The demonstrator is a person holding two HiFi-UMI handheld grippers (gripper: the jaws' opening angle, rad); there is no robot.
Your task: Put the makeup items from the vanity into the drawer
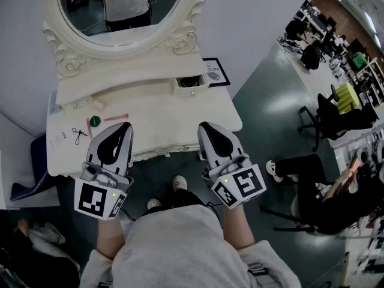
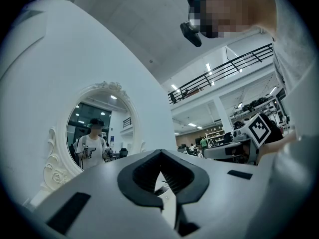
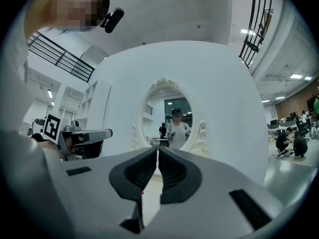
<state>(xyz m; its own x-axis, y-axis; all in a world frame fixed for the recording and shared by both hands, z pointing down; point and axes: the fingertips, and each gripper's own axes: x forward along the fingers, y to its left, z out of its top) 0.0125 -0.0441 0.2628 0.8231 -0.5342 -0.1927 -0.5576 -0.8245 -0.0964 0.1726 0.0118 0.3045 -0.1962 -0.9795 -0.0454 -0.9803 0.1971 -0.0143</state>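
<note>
A cream vanity (image 1: 162, 116) with an oval mirror (image 1: 120, 8) stands in front of me. Its small drawer (image 1: 191, 84) is pulled open below the mirror's right side. On the left of the tabletop lie a green round item (image 1: 94, 121), a pink stick (image 1: 116, 117) and a black scissor-like tool (image 1: 78, 134). My left gripper (image 1: 125, 125) (image 2: 160, 152) hovers at the vanity's front edge, just right of those items, shut with nothing in it. My right gripper (image 1: 204, 126) (image 3: 157, 148) is level with it near the front right edge, shut and holding nothing.
A framed picture (image 1: 215, 72) leans against the wall right of the vanity. Office chairs (image 1: 327, 110) and a seated person (image 1: 312, 167) are on the right. A dark blue cloth (image 1: 27, 179) lies on the floor at the left.
</note>
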